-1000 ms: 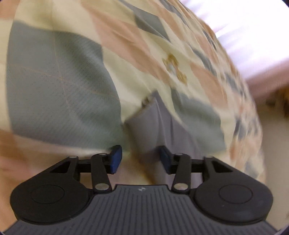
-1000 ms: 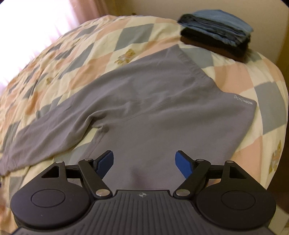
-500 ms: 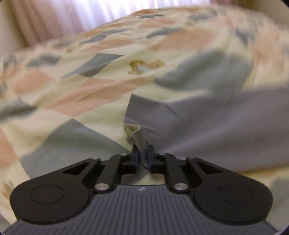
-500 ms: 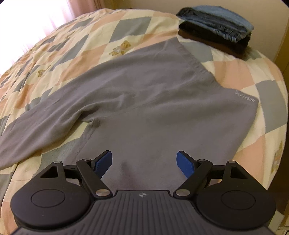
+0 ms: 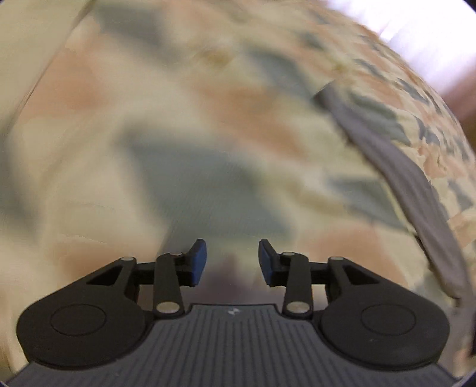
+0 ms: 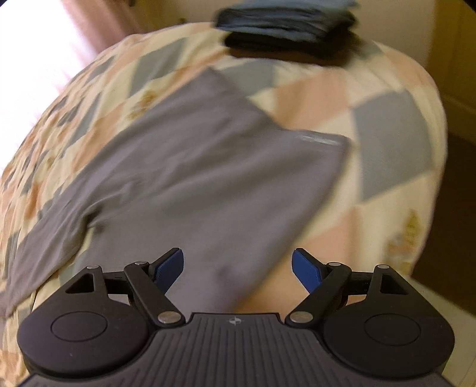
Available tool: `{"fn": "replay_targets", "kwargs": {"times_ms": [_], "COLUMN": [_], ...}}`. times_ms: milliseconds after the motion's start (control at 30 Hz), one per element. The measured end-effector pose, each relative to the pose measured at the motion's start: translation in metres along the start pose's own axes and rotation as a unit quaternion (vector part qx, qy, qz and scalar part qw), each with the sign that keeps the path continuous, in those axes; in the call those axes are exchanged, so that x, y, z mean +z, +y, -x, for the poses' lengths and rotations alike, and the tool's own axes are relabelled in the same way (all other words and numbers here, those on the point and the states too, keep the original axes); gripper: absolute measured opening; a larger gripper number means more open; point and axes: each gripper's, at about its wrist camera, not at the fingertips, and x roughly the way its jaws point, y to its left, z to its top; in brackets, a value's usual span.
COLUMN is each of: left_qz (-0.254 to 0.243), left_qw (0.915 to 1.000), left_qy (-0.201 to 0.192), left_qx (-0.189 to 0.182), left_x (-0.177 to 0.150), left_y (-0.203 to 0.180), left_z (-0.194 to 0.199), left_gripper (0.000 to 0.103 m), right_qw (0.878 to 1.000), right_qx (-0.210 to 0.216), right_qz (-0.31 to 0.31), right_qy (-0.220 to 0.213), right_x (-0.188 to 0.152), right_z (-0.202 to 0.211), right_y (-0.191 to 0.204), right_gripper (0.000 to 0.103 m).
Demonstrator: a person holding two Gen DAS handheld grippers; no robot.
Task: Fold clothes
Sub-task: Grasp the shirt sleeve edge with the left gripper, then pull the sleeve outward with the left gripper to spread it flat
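Grey trousers (image 6: 208, 166) lie spread flat on a checked quilt (image 6: 386, 119), waist end to the right, one leg running off to the lower left. My right gripper (image 6: 237, 269) is open and empty, hovering over the trousers' near edge. In the blurred left wrist view, a strip of the grey trousers (image 5: 395, 172) runs down the right side. My left gripper (image 5: 232, 262) is open and empty over bare quilt (image 5: 193, 184), apart from the cloth.
A stack of folded dark and blue clothes (image 6: 285, 23) sits at the far end of the bed. The bed's right edge (image 6: 437, 184) drops to the floor. A bright curtained window (image 6: 35, 47) is on the far left.
My left gripper, shut on the trouser leg's cuff half a second ago, has opened and swung away from it. My right gripper stayed open and shifted right over the trousers.
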Motion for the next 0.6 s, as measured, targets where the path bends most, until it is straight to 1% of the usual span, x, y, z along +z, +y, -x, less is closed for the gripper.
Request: {"fn": "replay_targets", "kwargs": {"times_ms": [67,133,200,267,300,333,433,500,533,600], "left_qz": [0.050,0.095,0.140,0.178,0.192,0.198,0.179,0.149,0.133,0.099], "left_qw": [0.9987,0.9954,0.9898,0.9829,0.9798,0.9782,0.9828,0.9877,0.9899,0.9935], "left_qy": [0.008,0.010,-0.002,-0.017,-0.023,-0.028,-0.039,-0.049,-0.050,-0.053], "left_qx": [-0.001,-0.006,-0.030,-0.042,-0.054,-0.056,-0.027,-0.009,-0.002,0.014], "left_x": [-0.033,-0.060,-0.072,-0.077,-0.077,-0.077,-0.074,-0.070,-0.067,-0.061], "left_y": [0.024,0.042,0.052,0.056,0.058,0.057,0.048,0.039,0.034,0.022], "left_z": [0.009,0.011,0.003,-0.008,-0.015,-0.021,-0.033,-0.030,-0.028,-0.023], "left_gripper": [0.036,0.038,0.042,0.043,0.044,0.044,0.035,0.009,0.003,0.003], "right_qw": [1.000,0.999,0.997,0.996,0.995,0.995,0.992,0.988,0.986,0.984], "right_qx": [0.000,0.005,0.015,0.028,0.037,0.047,0.064,0.074,0.080,0.096], "right_qz": [-0.022,-0.049,-0.069,-0.084,-0.088,-0.091,-0.112,-0.133,-0.145,-0.148], "right_qy": [0.008,0.011,0.012,0.010,0.005,0.000,-0.006,-0.004,-0.004,-0.010], "right_x": [0.005,0.010,0.014,0.019,0.023,0.028,0.040,0.046,0.049,0.053], "right_z": [-0.001,-0.002,-0.004,-0.006,-0.007,-0.009,-0.020,-0.029,-0.034,-0.038], "right_y": [-0.025,-0.048,-0.066,-0.081,-0.086,-0.092,-0.107,-0.117,-0.121,-0.123], "right_gripper": [0.082,0.082,0.082,0.082,0.082,0.082,0.082,0.082,0.082,0.082]}}
